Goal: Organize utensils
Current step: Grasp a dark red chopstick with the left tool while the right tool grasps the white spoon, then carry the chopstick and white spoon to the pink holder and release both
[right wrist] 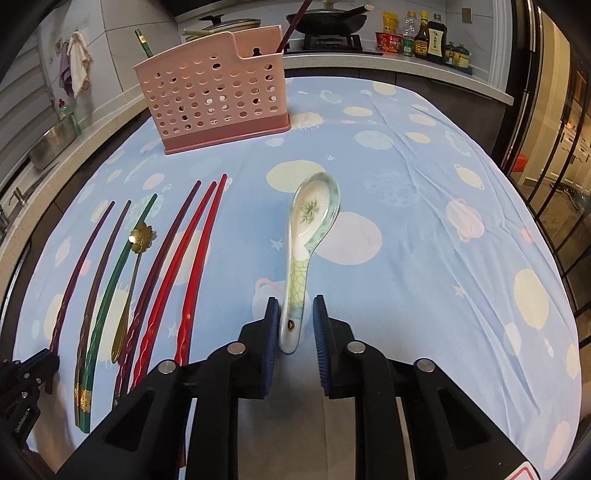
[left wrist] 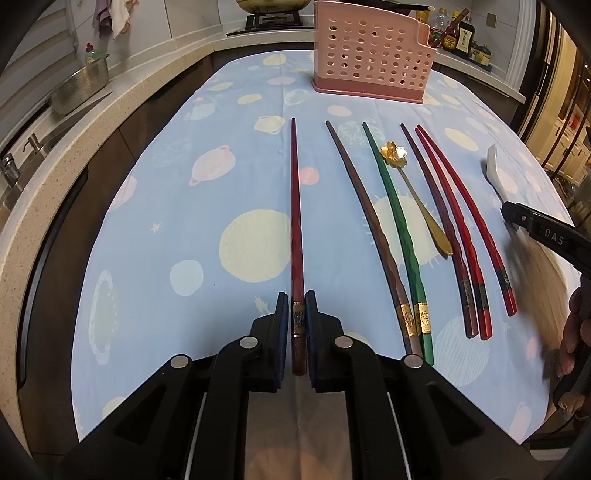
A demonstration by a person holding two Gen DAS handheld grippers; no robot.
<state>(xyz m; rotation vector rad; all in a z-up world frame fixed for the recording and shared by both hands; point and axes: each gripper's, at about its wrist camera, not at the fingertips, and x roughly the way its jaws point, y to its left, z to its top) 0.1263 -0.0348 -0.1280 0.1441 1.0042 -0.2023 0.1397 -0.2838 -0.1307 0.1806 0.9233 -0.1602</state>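
The left hand-held gripper [left wrist: 296, 314] is clamped on the thick end of a dark red chopstick [left wrist: 295, 206], which runs straight ahead from between the blue pads toward the pink utensil holder [left wrist: 373, 55] at the far end of the bench [left wrist: 166, 206]. The right hand-held gripper [right wrist: 295, 325] has the handle of a ceramic spoon [right wrist: 310, 236] between its pads: the left pad touches the handle, while a narrow gap shows on the right side, so a full clamp cannot be confirmed from the picture; the spoon's bowl points ahead, to the right of the holder. On the blue patterned cloth, nearer than the holder, lie six chopsticks counting the gripped one: beside it one brown chopstick [left wrist: 369, 229], one green chopstick [left wrist: 397, 229], one darker maroon chopstick [left wrist: 439, 221] and two bright red chopsticks [left wrist: 465, 221]. One gold flower-headed spoon [left wrist: 410, 192] lies between the green and maroon ones, its head touching the green stick. Two more sticks stand inside the holder, one green [right wrist: 142, 42] and one dark red [right wrist: 293, 26]. Nothing lies between the gripped chopstick and the holder. Behind the holder are a stove with a wok [right wrist: 328, 16] and a row of sauce bottles [right wrist: 424, 38].
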